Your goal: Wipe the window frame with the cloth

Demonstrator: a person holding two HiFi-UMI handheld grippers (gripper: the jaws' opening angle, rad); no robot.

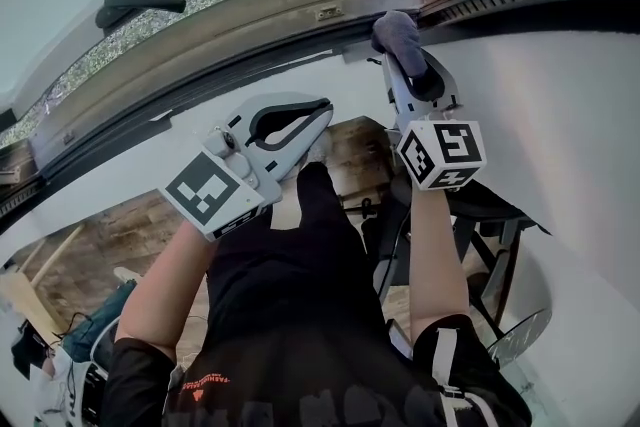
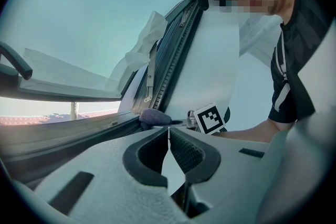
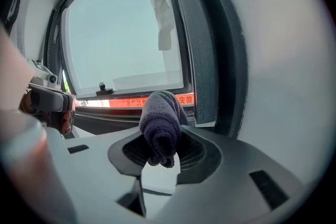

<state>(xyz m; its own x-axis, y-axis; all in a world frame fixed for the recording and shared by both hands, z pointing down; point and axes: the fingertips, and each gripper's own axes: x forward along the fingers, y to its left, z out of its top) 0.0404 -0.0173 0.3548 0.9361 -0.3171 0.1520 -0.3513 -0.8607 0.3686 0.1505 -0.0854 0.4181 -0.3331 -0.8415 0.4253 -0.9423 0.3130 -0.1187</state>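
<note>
Right now your right gripper (image 3: 163,152) has its jaws pinched on the one cloth (image 3: 160,120), a dark purple-grey, nubbly towel bunched into a thick roll that stands up out of the jaws. Your left gripper (image 2: 169,136), the second of the two, sits lower and off to the left with its jaw tips pressed together on nothing. Past the jaws, the cloth's top lies against the bottom rail of the dark window frame (image 3: 207,50) near its right corner, and farther left a single dark handle (image 1: 140,3) lies along the sash.
</note>
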